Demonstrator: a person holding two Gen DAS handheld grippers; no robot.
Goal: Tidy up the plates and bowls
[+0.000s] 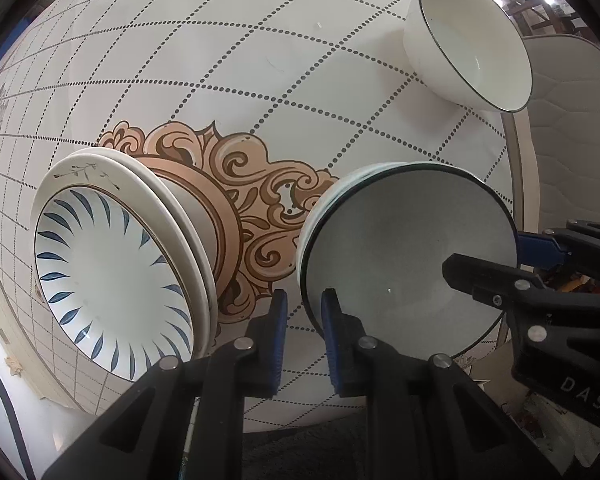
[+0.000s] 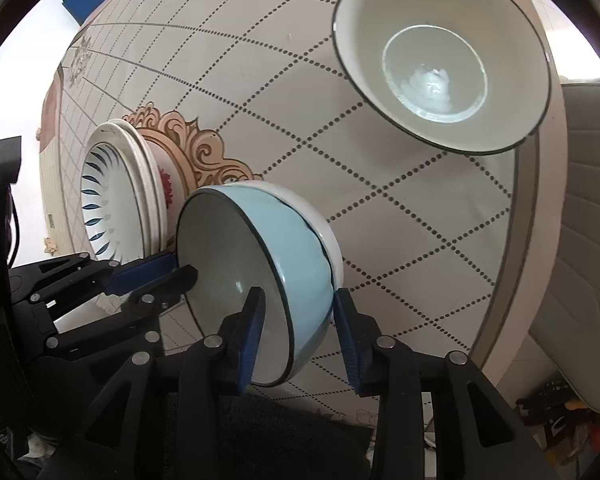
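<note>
A light blue bowl sits nested in a white bowl near the table's front edge; the stack also shows in the left wrist view. My right gripper is open, its fingers either side of the blue bowl's rim. My left gripper is open, its fingers straddling the stack's left rim. A stack of plates with a blue-leaf plate on top sits to the left. A lone white bowl with a dark rim stands at the far right.
The round table has a dotted grid and a tan ornament in the middle. A grey padded chair stands beyond the table's right edge.
</note>
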